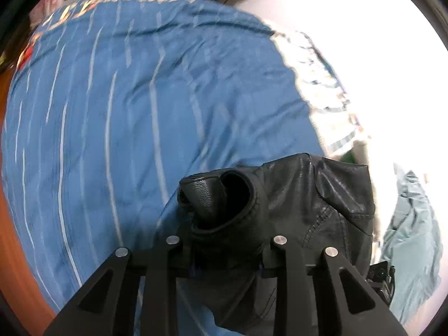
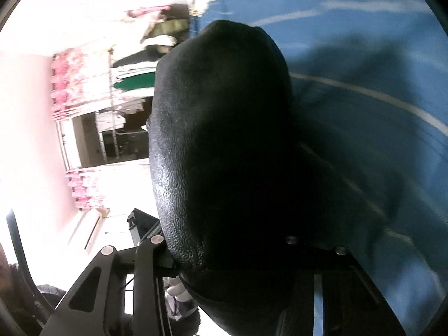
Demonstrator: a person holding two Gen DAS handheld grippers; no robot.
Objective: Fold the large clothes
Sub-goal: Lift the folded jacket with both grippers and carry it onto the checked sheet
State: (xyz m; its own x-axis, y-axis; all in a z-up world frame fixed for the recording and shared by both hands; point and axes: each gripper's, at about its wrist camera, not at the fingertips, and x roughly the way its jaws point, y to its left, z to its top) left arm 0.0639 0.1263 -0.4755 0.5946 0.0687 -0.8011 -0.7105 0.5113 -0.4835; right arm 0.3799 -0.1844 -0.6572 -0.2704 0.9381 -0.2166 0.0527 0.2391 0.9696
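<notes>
A black leather jacket (image 1: 305, 204) hangs lifted above a blue striped bedspread (image 1: 134, 106). My left gripper (image 1: 226, 254) is shut on a rolled edge of the jacket, which bunches up between its fingers. In the right wrist view the same black jacket (image 2: 221, 145) fills the middle, and my right gripper (image 2: 224, 254) is shut on a fold of it. The right gripper's fingertips are hidden under the leather. The blue bedspread (image 2: 364, 84) lies beyond it on the right.
A pale teal garment (image 1: 411, 240) lies at the right of the left wrist view. A rack of hanging clothes (image 2: 140, 64) and a pink curtain (image 2: 67, 84) stand beside the bed. An orange wooden edge (image 1: 11, 224) borders the bedspread.
</notes>
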